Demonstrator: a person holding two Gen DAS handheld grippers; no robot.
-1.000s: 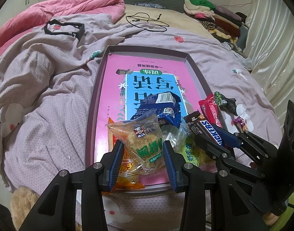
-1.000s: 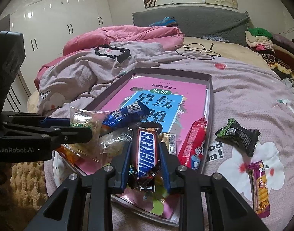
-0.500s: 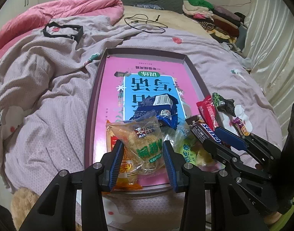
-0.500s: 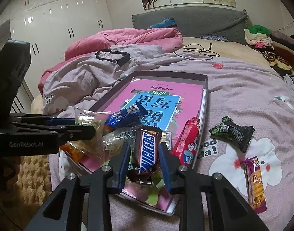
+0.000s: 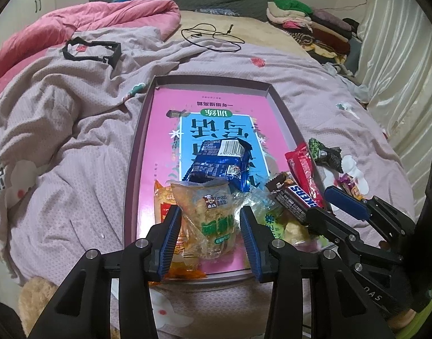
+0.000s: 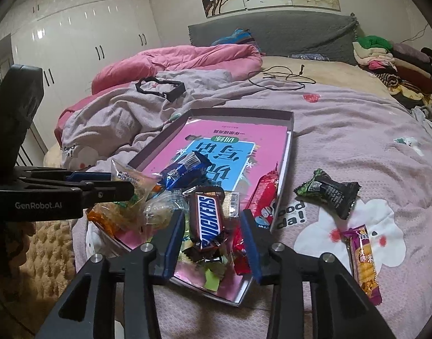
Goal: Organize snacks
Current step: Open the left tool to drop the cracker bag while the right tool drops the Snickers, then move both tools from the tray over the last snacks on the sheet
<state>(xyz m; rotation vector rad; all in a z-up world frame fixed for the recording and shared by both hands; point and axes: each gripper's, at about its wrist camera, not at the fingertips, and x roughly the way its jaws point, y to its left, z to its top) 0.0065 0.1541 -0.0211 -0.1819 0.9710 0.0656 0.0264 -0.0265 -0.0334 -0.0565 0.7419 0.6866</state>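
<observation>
My right tool has just been opening, so the brown Snickers sits loose between its spread pads on the pile in the tray. My left tool has eased off the clear, crinkly cake bag.

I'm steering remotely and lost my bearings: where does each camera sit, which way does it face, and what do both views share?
Left wrist: on the left gripper, looking down along its fingers at the clear pastry packet in the tray; the right gripper shows at right.
Right wrist: on the right gripper, its jaws just opened around the Snickers bar; the left gripper enters from the left.
Shared: tray, blue packet, Snickers bar, red packet, bed.
</observation>
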